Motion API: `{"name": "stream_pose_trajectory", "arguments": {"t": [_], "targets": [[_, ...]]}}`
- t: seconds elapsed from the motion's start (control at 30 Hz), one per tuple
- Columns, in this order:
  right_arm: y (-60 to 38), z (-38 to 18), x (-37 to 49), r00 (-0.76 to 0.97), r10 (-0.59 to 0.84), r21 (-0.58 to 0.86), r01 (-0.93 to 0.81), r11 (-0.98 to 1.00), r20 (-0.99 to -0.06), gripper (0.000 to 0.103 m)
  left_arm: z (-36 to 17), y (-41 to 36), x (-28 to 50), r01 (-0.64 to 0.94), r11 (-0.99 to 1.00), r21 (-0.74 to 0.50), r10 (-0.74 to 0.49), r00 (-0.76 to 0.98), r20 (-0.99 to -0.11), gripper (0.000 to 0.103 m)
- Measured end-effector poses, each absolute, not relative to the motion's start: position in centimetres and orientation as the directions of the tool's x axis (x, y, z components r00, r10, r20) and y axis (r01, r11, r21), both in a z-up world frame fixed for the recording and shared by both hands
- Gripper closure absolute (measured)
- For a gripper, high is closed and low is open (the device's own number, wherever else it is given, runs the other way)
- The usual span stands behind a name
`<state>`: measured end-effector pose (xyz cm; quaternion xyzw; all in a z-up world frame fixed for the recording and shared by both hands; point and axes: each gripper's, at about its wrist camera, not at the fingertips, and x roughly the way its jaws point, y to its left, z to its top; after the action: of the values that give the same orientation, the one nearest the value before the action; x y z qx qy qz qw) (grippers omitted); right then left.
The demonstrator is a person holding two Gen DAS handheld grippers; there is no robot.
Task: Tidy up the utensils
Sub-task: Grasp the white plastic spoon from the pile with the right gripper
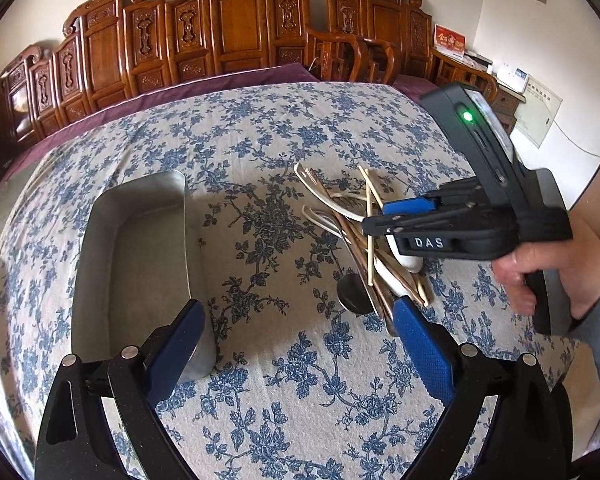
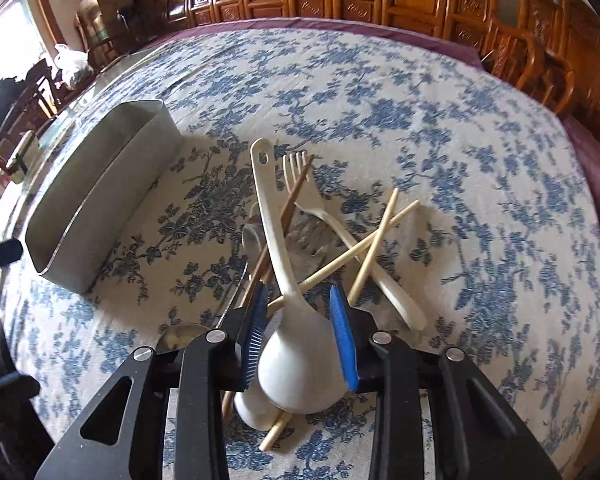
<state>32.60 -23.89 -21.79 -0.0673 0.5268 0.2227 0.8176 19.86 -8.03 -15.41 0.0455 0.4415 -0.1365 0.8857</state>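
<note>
A: Well, we see the tablecloth [image 2: 380, 92], blue flowers on white, with the utensils heaped near the middle. Our right gripper [image 2: 304, 312] is down over the heap.

B: Yes. Its blue pads straddle the white spoon [image 2: 296, 344], where the bowl narrows into the handle. We see slim gaps on both sides, so we call it released, not grasping.

A: Agreed. The spoon's handle runs away from us to its hole at the far end. A fork [image 2: 312, 196] lies just right of it, tines far, with a brown chopstick across them.

B: Two pale chopsticks [image 2: 364, 248] cross each other to the right, over the fork's handle. A metal spoon [image 2: 252, 236] peeks out on the left, under the white one.

A: The tray [image 2: 100, 196], bare metal, sits to the left of the heap, well apart from it.

B: From our other camera, our left gripper [image 1: 300, 328] hangs wide, holding nothing; its left pad overlaps the tray's [image 1: 140, 248] near corner, its right pad the heap's near end. The right gripper [image 1: 384, 220] crosses above the pile there, a hand [image 1: 552, 268] on its grip.
</note>
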Motion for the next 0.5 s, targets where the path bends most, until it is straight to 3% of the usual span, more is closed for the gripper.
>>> {"name": "stream_pose_trajectory", "arguments": {"t": [0.1, 0.13, 0.27, 0.5], "targets": [[-23.0, -22.3, 32.9, 0.306, 0.285, 0.122, -0.459, 0.88, -0.908, 0.072, -15.4, -8.1, 19.6, 0.283, 0.958, -0.042, -0.203, 0.57, -0.796, 0.012], [-22.9, -22.2, 32.9, 0.313, 0.276, 0.109, -0.461, 0.881, -0.909, 0.084, -15.4, -8.1, 19.6, 0.283, 0.958, -0.043, -0.204, 0.57, -0.796, 0.012], [-22.8, -21.4, 32.5, 0.329, 0.285, 0.109, -0.463, 0.88, -0.9, 0.101, -15.5, -8.1, 19.4, 0.28, 0.959, -0.042, -0.201, 0.567, -0.799, 0.012], [-23.9, -19.4, 31.7, 0.355, 0.312, 0.117, -0.475, 0.872, -0.881, 0.103, -15.9, -8.8, 19.8, 0.288, 0.957, -0.037, -0.199, 0.558, -0.806, 0.012]]}}
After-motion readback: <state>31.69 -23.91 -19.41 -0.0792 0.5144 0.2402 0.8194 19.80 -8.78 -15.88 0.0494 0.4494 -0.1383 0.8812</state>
